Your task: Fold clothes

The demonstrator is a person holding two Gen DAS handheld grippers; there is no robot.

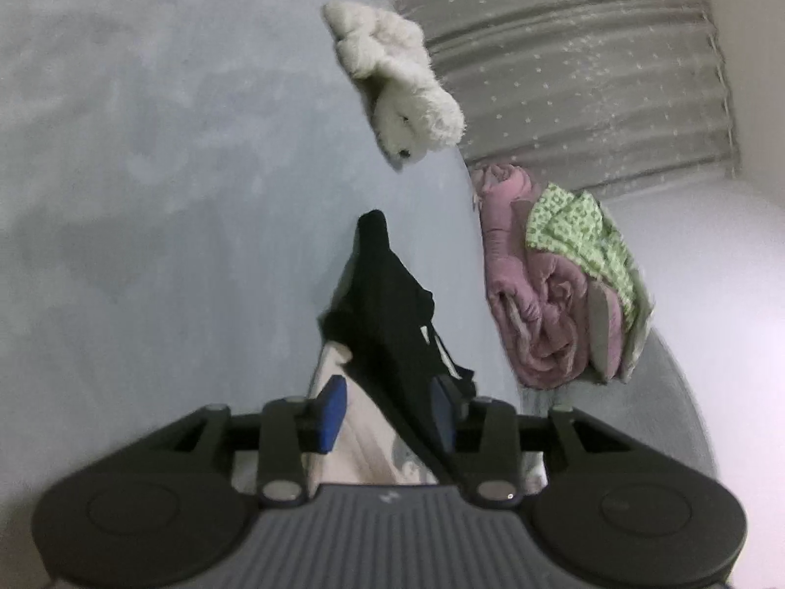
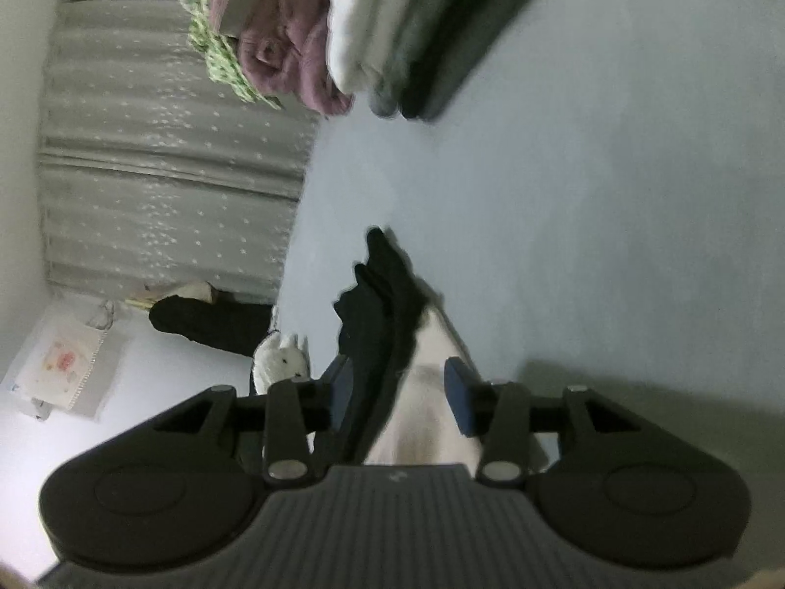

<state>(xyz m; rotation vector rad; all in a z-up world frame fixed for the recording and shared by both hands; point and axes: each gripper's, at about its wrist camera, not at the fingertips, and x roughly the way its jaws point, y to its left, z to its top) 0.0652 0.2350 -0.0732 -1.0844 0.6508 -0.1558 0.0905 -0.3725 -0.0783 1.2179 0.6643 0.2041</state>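
A black-and-white garment hangs bunched between two handheld grippers above a pale blue bedspread, its dark folds running away from each camera and its white part lying nearest the fingers. The left gripper has its blue-padded fingers set either side of the cloth, with fabric filling the gap between them; the pads look partly spread, and whether they truly pinch the cloth cannot be told from this view. The right gripper shows the same picture: the garment passes between its blue pads, black on one side, white on the other, and its grip is equally unclear.

Beside the garment, at the bed's edge, sits a rolled pink blanket with a green patterned cloth resting against it. A white plush toy lies farther along the same edge. Behind them hangs a grey curtain dotted with small pale marks.

From the right wrist, a stack of folded clothes in white, grey and dark tones sits just beside the pink roll. A dark object lies near the plush toy, too blurred to identify.
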